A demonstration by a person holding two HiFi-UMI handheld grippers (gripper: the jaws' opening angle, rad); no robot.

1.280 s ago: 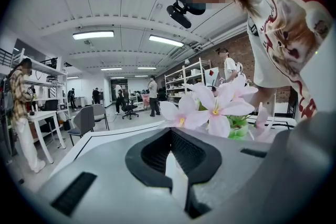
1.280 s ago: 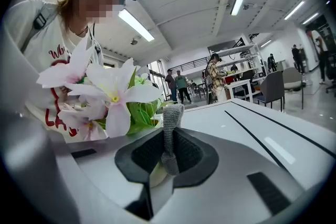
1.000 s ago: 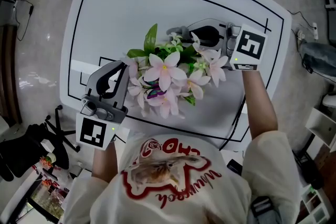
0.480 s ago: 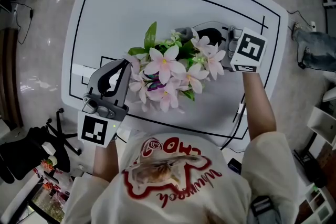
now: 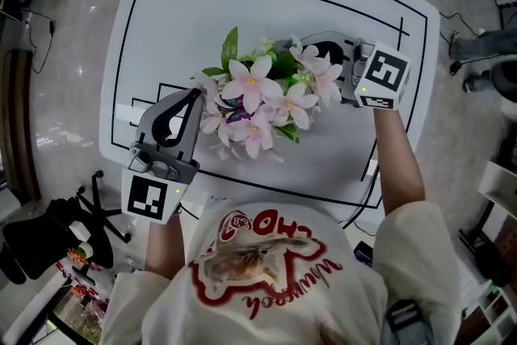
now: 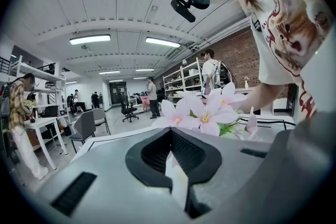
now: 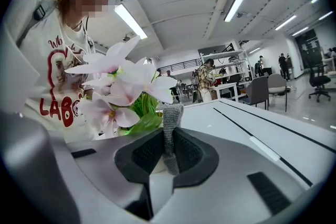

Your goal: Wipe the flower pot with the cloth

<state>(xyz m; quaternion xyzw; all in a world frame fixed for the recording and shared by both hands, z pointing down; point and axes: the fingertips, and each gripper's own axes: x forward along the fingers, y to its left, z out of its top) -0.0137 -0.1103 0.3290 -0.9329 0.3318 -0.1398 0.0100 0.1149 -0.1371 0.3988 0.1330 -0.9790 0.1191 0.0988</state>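
While the right gripper (image 7: 167,157) pinches the grey cloth (image 7: 171,126) | left gripper (image 5: 192,101) narrow on a white edge, seemingly the flower pot (image 6: 174,178), under pink flowers (image 5: 258,101), head-view centre | advisable: rub the wall below the blossoms, pot steadied.

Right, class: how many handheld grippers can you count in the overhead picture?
2. The left gripper sits lower left of the flowers; the right gripper, upper right of them, pinches a grey cloth. None hidden.
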